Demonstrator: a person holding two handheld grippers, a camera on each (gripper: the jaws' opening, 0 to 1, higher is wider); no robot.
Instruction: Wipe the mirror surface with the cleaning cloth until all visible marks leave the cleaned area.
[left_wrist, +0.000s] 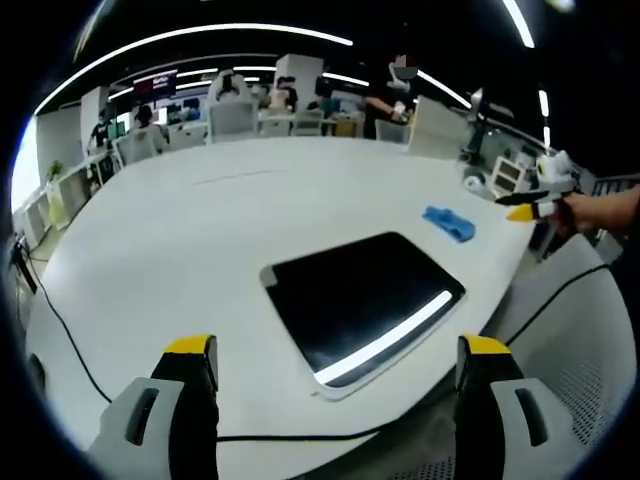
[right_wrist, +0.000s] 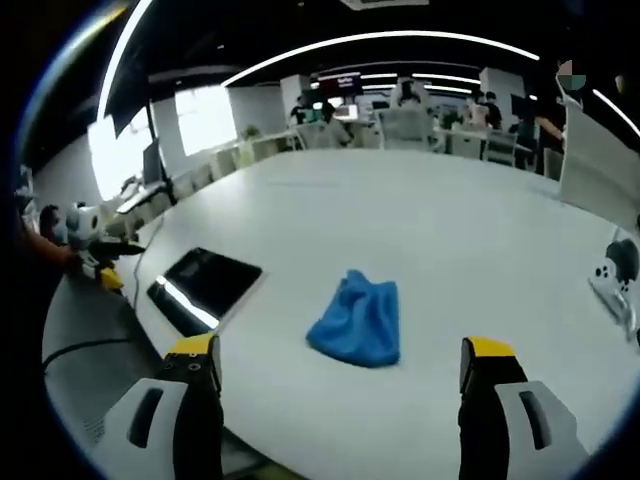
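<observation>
Looking along the left gripper (left_wrist: 338, 375), jaws spread and empty, over a flat, glossy dark mirror (left_wrist: 360, 297) with rounded corners lying near the edge of the smooth white desk (left_wrist: 200, 230); crumpled blue cleaning cloth (left_wrist: 448, 222) just beyond. Facing, from the right gripper (right_wrist: 340, 375), also spread and empty, the soft, rumpled cloth straight ahead, untouched. Judged: wiping not begun; next, closing on the cloth.

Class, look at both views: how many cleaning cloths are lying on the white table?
1. A blue cleaning cloth lies crumpled on the white table, beside the mirror, apart from it. Others could lie outside the views.
</observation>
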